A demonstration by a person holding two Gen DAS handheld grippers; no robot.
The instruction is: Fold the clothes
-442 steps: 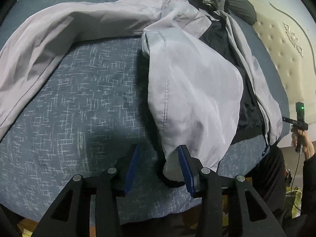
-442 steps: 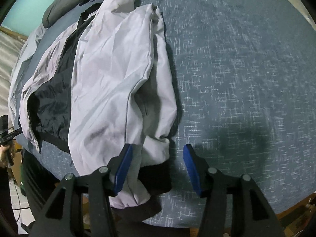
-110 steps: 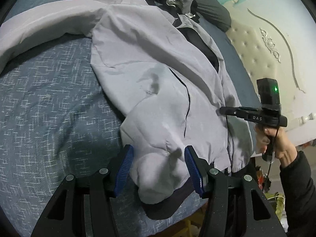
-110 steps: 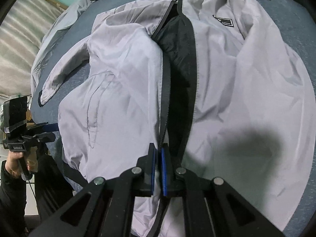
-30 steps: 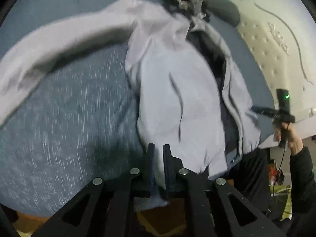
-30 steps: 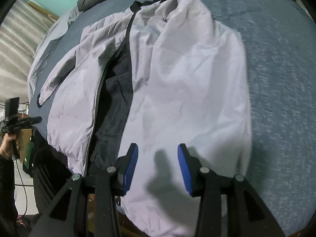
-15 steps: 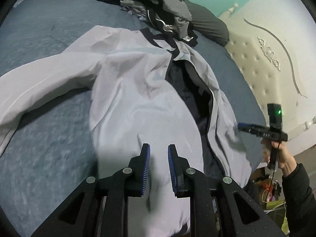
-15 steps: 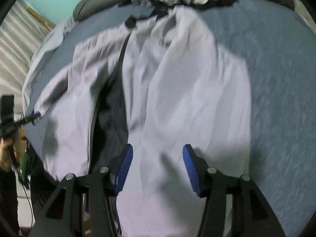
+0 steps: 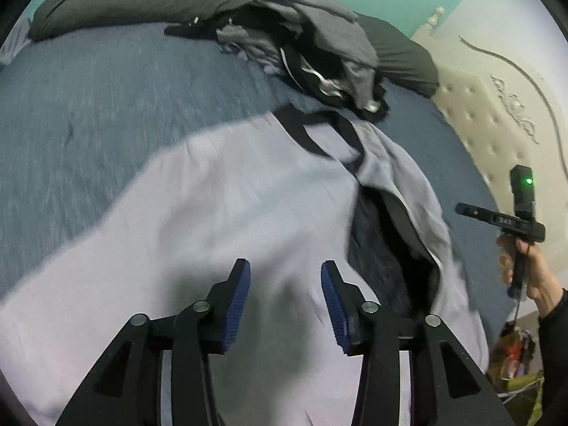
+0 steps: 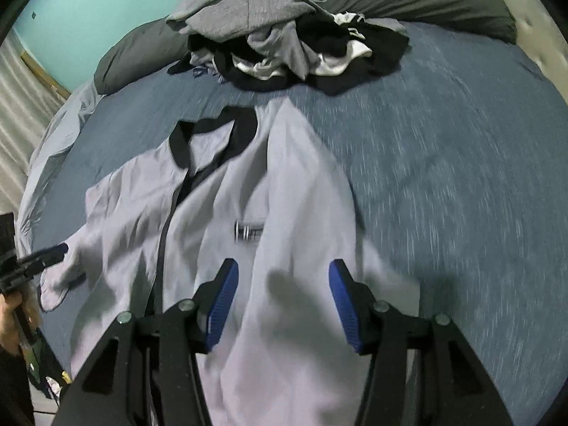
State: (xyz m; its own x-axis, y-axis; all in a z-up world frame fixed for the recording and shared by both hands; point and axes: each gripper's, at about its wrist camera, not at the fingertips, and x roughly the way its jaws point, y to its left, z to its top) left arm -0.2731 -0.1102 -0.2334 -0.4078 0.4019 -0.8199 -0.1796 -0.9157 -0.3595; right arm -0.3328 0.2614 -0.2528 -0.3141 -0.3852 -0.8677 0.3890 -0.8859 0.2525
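Observation:
A light grey jacket (image 9: 230, 213) with a black collar and black lining lies spread on the blue bed (image 9: 88, 106), collar toward the far side. Its front is parted, showing the dark lining (image 9: 383, 248). My left gripper (image 9: 285, 300) hovers open above the jacket's lower body, nothing between its blue pads. In the right wrist view the same jacket (image 10: 291, 213) shows a small chest logo (image 10: 247, 231). My right gripper (image 10: 280, 301) is open over the jacket's lower half, holding nothing. The other gripper shows at the right (image 9: 511, 213) and left (image 10: 32, 262) edges of the views.
A heap of grey, black and white clothes (image 9: 319, 49) lies beyond the collar, also in the right wrist view (image 10: 277, 35). Dark grey pillows (image 10: 408, 3) line the far side. A cream tufted headboard (image 9: 497, 117) stands on the right, striped curtains (image 10: 21, 113) on the left.
Both grippers have lifted and tilted toward the collar and clothes heap. The left gripper, shut a second ago, has opened wide. The right gripper stays open.

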